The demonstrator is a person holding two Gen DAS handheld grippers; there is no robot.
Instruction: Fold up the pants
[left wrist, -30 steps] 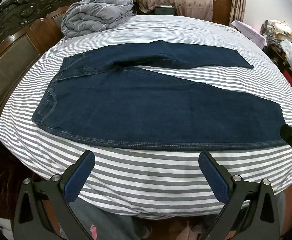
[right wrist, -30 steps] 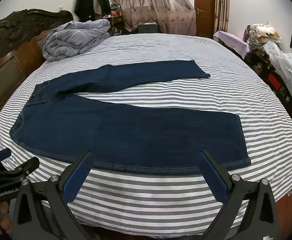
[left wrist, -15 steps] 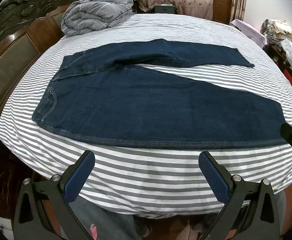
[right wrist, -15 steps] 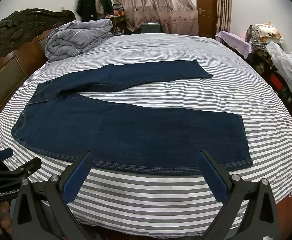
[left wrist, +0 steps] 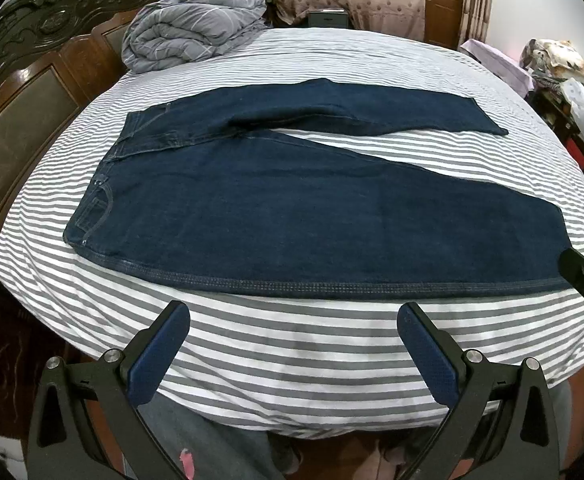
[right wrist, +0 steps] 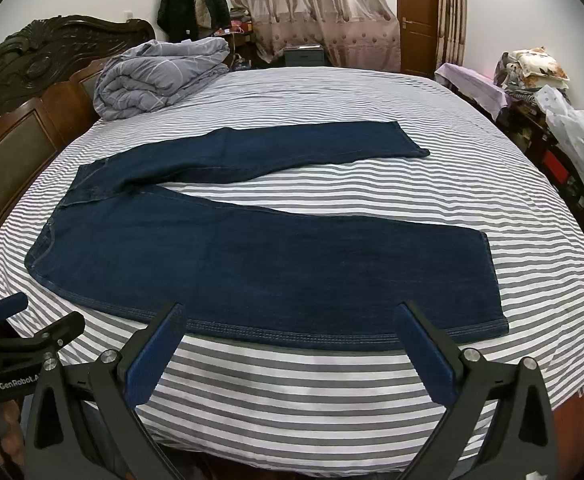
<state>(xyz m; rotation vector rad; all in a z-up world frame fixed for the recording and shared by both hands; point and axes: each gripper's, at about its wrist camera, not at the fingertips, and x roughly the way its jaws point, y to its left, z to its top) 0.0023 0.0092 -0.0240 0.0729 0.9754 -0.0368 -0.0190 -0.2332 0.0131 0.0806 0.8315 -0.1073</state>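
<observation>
1. Presently, your left claw (left wrist: 292, 348): jaws spread wide, nothing between them, hanging over bare striped sheet (left wrist: 292, 364) just short of the jeans' near seam. It sits toward the waist half of the garment.
2. Your right claw (right wrist: 292, 348): likewise spread and empty. Its pad tips reach about to the near seam, but whether they touch the cloth cannot be told. It sits toward the hem half.
3. Jeans (left wrist: 312, 224): directly ahead of both claws, lying flat on the bed, waistband off to the left of each claw, hems off to the right.
4. Near leg (right wrist: 332, 272): straight, smooth, its outer seam running across just beyond your fingertips.
5. Far leg (right wrist: 271, 152): farther ahead, angled away from the near one, with a wedge of sheet showing between them. The two meet only at the crotch, ahead and left.
6. Quilt (left wrist: 191, 40): bundled far ahead and left by the headboard (left wrist: 31, 100), well apart from the jeans.
7. Progress, as judged: no fold made yet. The garment is only spread out.
8. Remaining, as judged: grip the near seam with both claws, lay one leg over the other, then fold the length down from hem to waist.
</observation>
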